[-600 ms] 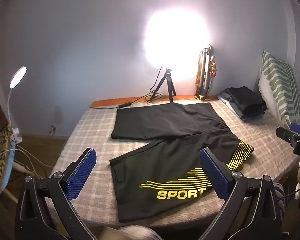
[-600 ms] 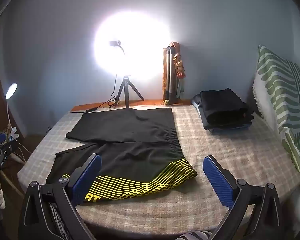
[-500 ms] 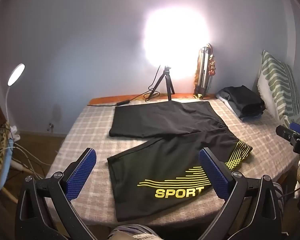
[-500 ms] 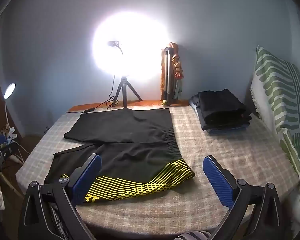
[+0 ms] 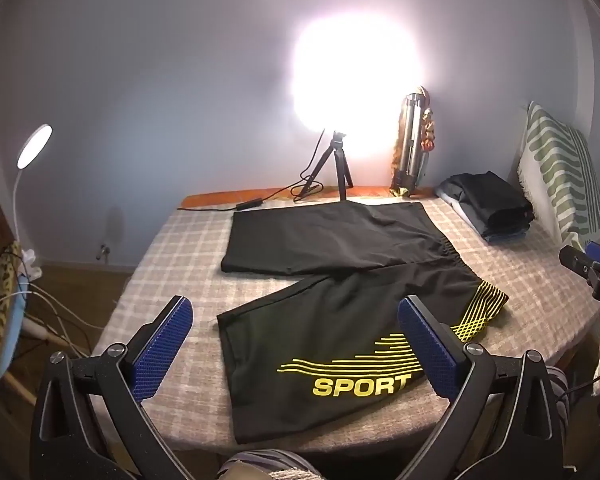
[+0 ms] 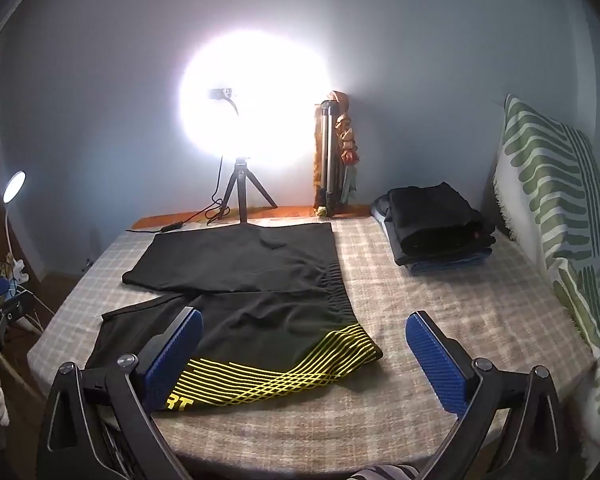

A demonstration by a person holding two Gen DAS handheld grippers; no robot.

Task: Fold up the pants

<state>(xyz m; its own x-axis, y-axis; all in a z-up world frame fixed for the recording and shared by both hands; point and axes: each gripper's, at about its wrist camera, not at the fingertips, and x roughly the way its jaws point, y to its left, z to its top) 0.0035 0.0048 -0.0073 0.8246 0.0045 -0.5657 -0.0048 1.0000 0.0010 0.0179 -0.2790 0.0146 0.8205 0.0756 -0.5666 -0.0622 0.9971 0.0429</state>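
Black shorts [image 5: 340,280] with yellow stripes and the word SPORT lie spread flat on the checked bed cover [image 5: 172,264], legs pointing left, waistband to the right. They also show in the right wrist view [image 6: 244,292]. My left gripper [image 5: 296,352] is open and empty, held above the near leg's hem. My right gripper [image 6: 306,360] is open and empty, above the striped waistband corner near the bed's front edge. The right gripper's tip shows in the left wrist view [image 5: 588,264] at the far right.
A stack of folded dark clothes [image 6: 436,224] sits at the back right. A green-striped pillow [image 6: 556,208] leans on the right. A ring light on a tripod [image 6: 244,196] and a folded tripod [image 6: 328,160] stand at the back. A desk lamp [image 5: 32,148] is left.
Both grippers have drifted slightly back and up from the bed. The shorts have not moved. Both grippers stay open.
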